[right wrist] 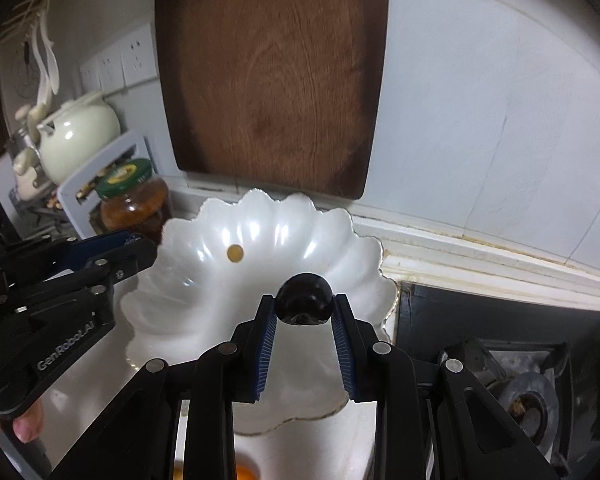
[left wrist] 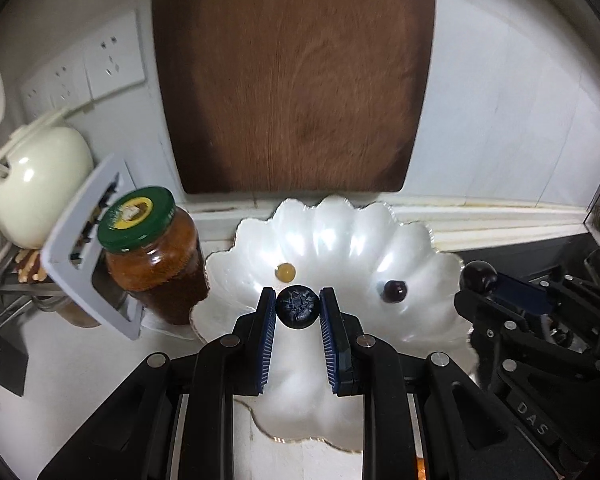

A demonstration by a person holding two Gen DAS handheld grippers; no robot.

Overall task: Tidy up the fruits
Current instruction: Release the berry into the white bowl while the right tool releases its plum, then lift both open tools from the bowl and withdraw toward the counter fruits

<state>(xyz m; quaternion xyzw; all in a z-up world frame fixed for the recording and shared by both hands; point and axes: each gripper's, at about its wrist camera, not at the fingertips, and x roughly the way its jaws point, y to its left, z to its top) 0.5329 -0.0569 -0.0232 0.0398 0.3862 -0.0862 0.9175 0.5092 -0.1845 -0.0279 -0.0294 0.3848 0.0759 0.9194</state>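
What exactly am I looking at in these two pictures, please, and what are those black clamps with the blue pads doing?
They are hand-held grippers: a person carries one in each hand, and each has a fisheye camera looking along its fingers. One picture comes from the left gripper, which is shut on a dark blueberry. The other comes from the right gripper, which is shut on a dark round fruit, perhaps a cherry. Both hang over a white scalloped dish on a kitchen counter. In the dish lie a small yellow fruit and a dark red one. Beside it stands a green-lidded jar; a wooden board leans on the wall behind.
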